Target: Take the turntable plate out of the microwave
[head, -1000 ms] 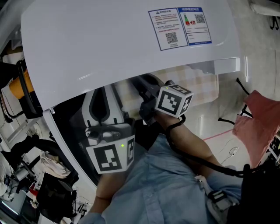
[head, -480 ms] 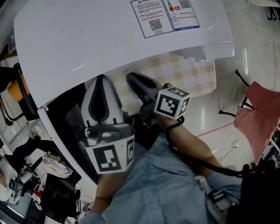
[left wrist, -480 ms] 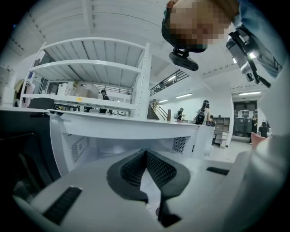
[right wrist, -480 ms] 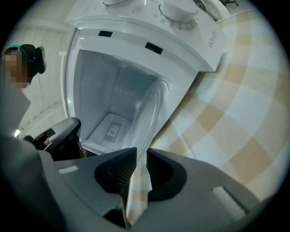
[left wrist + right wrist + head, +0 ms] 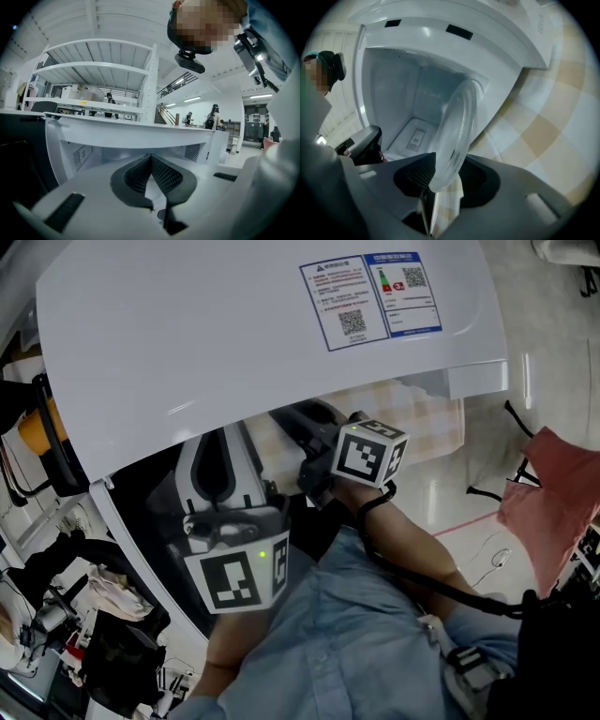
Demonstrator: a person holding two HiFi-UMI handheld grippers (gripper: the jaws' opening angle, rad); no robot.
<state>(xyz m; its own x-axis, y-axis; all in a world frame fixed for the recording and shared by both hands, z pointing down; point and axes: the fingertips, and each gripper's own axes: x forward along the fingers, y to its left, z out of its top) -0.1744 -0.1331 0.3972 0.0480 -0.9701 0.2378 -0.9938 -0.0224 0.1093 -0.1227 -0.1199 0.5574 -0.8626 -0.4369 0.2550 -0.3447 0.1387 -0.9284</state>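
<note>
Turntable plate (image 5: 457, 126), clear glass, sits at the microwave's (image 5: 234, 334) open mouth, above the checked cloth (image 5: 543, 131). Its near rim lies between the right gripper's (image 5: 447, 166) jaws, which stand wide, having just been opening. Left gripper (image 5: 151, 161): jaws together, empty.

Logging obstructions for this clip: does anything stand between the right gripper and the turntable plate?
Nothing visible does. The turntable plate has its rim between the jaws of the right gripper, which have just been opening, at the open front of the microwave. Nothing else is in that gap.
</note>
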